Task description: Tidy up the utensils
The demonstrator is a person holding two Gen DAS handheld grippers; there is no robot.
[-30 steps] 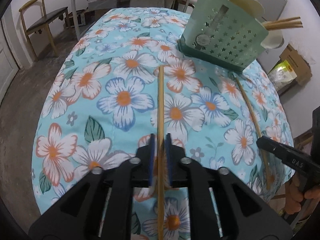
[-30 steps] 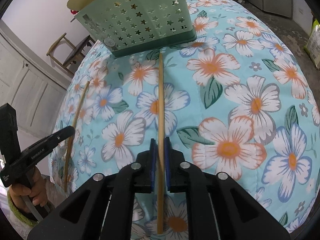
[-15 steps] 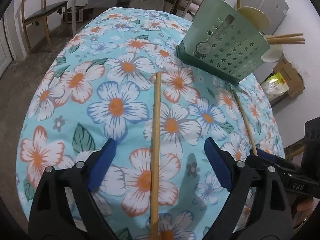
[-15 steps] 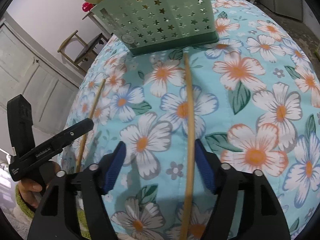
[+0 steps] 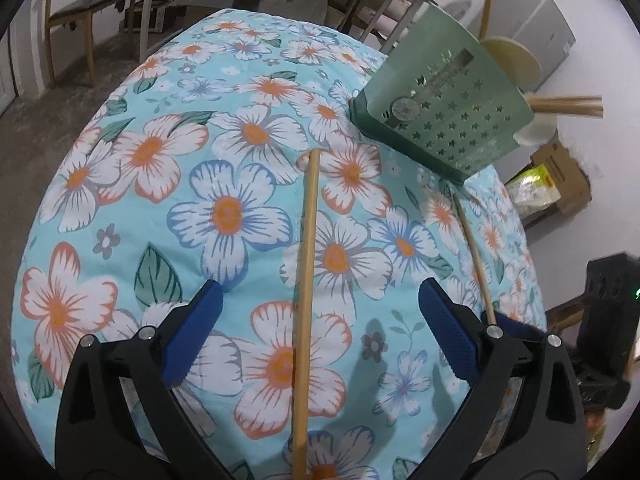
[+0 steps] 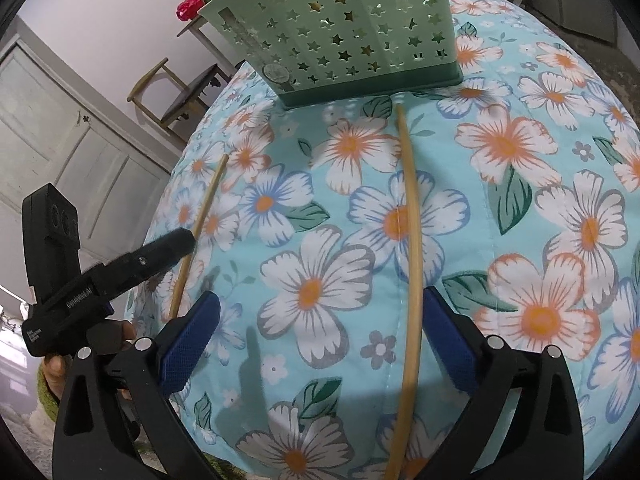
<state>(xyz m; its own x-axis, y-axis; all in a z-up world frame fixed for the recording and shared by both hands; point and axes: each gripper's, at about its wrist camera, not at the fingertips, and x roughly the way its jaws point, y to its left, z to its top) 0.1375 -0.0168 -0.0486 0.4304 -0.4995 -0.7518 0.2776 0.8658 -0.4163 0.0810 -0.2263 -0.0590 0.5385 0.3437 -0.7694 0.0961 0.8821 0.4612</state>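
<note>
In the left wrist view, the left hand-held gripper [image 5: 320, 340] stands released: its blue-padded jaws have just been opening and now spread wide on either side of a long, pale wooden chopstick [image 5: 306, 292], which lies flat on the floral turquoise cloth of the bench [image 5: 120, 208], between the pads but touched by neither. The right hand-held gripper [image 6: 320, 340] is in the same state, its jaws also just opened, astride a second wooden chopstick [image 6: 412, 264] that lies closer to its right pad without clearly touching it. Each stick runs lengthwise straight away from its own gripper, near end under the jaws and far end pointing toward the mint-green plastic utensil caddy with star-shaped holes [image 6: 348, 36], which stands upright at the far side of the bench. The right-hand stick ends just short of the caddy's dark green base; the left-hand one stops well apart from it, so the right hand seems the nearer to the caddy. More wooden chopsticks [image 5: 568, 105] and a pale cream ladle [image 5: 516, 62] already stick out of the caddy's top. Both loose sticks look set down rather than stowed, so lifting either would likely mean closing across its narrow width and carrying it forward along its own axis.
</note>
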